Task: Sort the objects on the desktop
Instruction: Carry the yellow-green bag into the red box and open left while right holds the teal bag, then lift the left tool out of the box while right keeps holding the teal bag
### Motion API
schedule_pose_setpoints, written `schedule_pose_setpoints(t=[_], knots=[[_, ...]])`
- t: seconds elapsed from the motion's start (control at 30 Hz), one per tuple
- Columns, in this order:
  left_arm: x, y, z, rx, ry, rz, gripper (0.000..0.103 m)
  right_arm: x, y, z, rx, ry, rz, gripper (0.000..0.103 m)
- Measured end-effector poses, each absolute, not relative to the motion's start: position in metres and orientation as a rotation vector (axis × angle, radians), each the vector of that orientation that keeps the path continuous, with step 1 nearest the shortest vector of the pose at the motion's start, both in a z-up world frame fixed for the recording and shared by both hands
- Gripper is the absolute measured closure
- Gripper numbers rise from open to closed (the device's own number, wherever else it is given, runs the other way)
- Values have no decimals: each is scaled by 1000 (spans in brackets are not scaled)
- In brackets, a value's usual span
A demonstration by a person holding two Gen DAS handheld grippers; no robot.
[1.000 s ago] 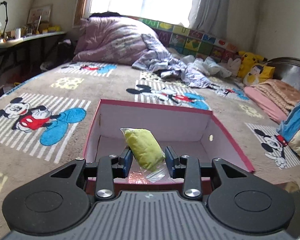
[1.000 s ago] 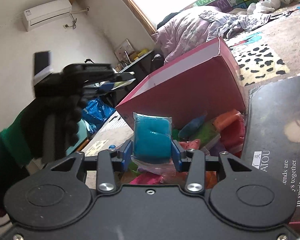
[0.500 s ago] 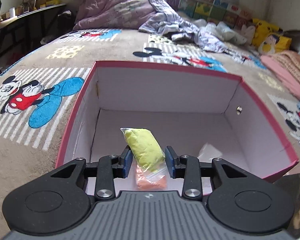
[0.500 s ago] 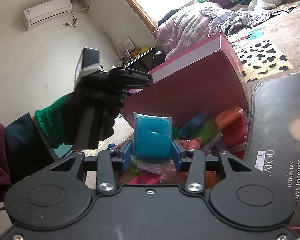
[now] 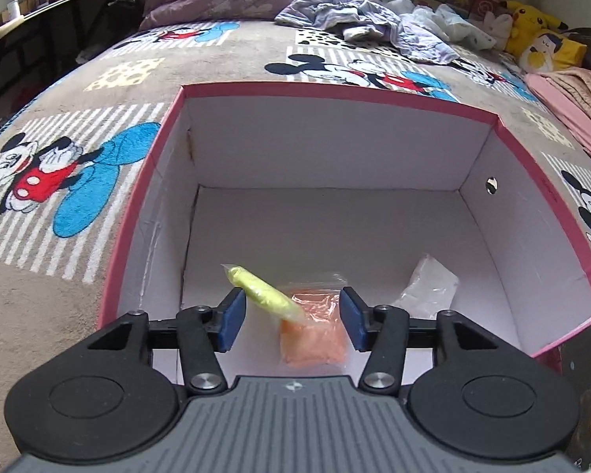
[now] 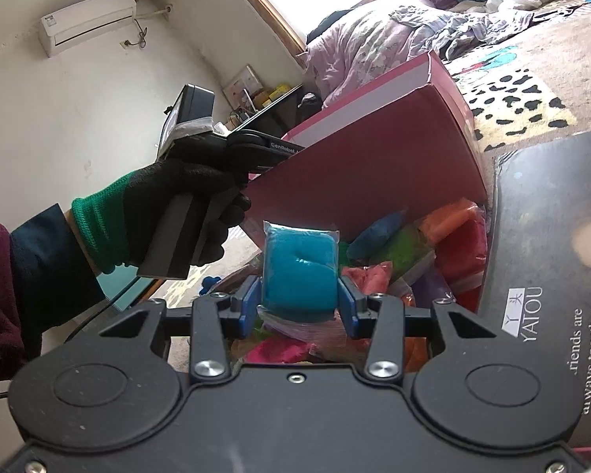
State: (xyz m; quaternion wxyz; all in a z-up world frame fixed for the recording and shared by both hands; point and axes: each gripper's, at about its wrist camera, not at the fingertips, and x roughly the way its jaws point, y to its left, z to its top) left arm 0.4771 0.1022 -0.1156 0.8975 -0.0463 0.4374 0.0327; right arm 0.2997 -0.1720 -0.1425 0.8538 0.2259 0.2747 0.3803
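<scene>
My left gripper (image 5: 291,321) hangs over the near end of an open pink box (image 5: 335,90) with a white inside. Its jaws are opening. A yellow-green clay packet (image 5: 262,293) lies tilted between them, leaning by the left pad and free of the right one. Below it on the box floor lie an orange packet (image 5: 315,339) and a white packet (image 5: 429,287). My right gripper (image 6: 299,303) is shut on a blue clay packet (image 6: 299,264), held upright beside the pink box (image 6: 374,157), above a pile of coloured packets (image 6: 453,236).
The box stands on a cartoon-mouse bedspread (image 5: 59,181) with rumpled bedding (image 5: 335,12) and plush toys (image 5: 539,39) behind. A gloved hand (image 6: 169,205) holds the left gripper at the box's edge. A dark printed cover (image 6: 551,216) lies right of the pile.
The left gripper came in over the box and tipped downward, then its jaws spread and the yellow-green packet tilted loose between them. The right gripper and its blue packet stayed put.
</scene>
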Motion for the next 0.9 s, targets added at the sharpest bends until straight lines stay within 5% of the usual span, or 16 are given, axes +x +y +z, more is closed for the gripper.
schedule_pose_setpoints(t=[0.3, 0.9], knots=[[463, 81, -95, 35, 834, 138, 40, 297, -174, -140, 469, 570, 801, 61], [420, 67, -61, 162, 771, 183, 37, 293, -173, -135, 438, 551, 801, 61]])
